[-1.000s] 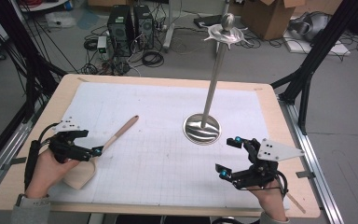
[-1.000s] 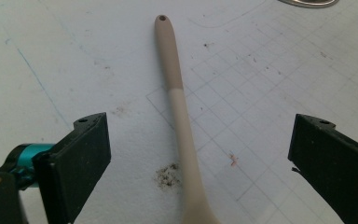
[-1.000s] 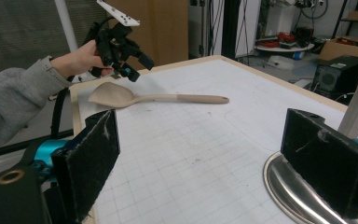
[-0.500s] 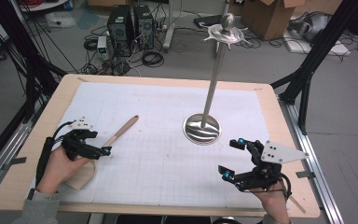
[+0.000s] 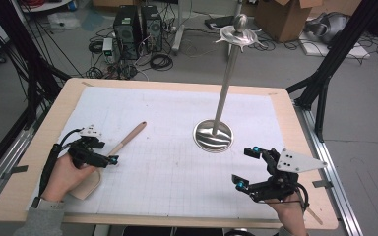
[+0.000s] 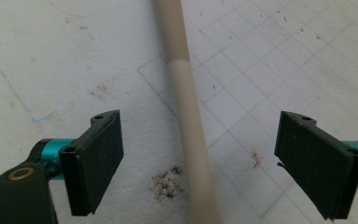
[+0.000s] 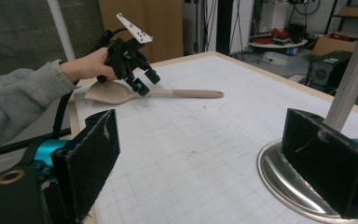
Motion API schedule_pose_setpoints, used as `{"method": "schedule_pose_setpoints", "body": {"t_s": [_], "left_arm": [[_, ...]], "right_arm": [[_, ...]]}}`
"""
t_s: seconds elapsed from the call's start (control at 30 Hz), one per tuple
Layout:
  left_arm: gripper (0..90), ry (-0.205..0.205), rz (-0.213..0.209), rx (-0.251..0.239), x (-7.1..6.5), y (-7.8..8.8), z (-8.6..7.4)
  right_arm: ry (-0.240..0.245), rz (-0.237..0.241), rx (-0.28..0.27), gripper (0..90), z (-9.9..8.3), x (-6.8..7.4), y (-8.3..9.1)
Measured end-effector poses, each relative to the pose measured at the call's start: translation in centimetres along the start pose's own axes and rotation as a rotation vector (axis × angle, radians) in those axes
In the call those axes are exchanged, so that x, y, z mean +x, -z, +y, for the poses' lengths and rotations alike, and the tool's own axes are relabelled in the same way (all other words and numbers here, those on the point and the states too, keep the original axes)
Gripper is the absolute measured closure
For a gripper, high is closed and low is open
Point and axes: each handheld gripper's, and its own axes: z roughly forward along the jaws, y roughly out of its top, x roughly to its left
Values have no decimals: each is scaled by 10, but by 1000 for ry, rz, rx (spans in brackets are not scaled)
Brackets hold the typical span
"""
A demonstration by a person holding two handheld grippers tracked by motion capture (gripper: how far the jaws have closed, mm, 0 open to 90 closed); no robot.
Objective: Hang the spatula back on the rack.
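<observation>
Meanwhile, the left hand-held gripper point(image 6: 198, 158), jaws closing but still wide, straddled the wooden spatula point(image 6: 186, 112) handle untouched; the right hand-held gripper point(image 5: 248, 168) stood open, empty.

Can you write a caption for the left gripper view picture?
Open left gripper straddling the handle of a wooden spatula on the gridded mat, pads not touching it.

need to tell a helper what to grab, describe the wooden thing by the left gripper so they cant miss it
On the gridded white mat covering the table, look to the near left corner. There a pale wooden spatula lies flat, its handle angled toward the steel stand. It is the only wooden utensil, and its handle lies between the left hand-held gripper's open jaws.
</observation>
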Motion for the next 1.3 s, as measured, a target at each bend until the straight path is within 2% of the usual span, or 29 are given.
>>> {"method": "schedule_pose_setpoints", "body": {"t_s": [0.07, 0.27, 0.37, 0.6, 0.83, 1.13, 1.3], "left_arm": [[210, -11, 2, 11, -1, -1, 2], [243, -4, 7, 61, 2, -7, 1], [260, -7, 16, 66, 2, -6, 1], [355, -24, 29, 80, 0, -7, 1], [440, -25, 48, 105, 0, -10, 1], [502, -21, 53, 106, -1, -10, 0], [548, -28, 74, 105, -3, -10, 0]], "right_arm": [[1, 2, 3, 107, 0, 0, -1], [4, 3, 4, 107, 1, 1, -1], [-3, 2, 4, 108, 0, 1, -1], [4, 5, 6, 107, 0, 1, -2], [0, 6, 10, 107, 0, 1, -3], [1, 5, 13, 107, 0, 1, -4], [-7, 6, 16, 107, -1, 0, -5]]}}
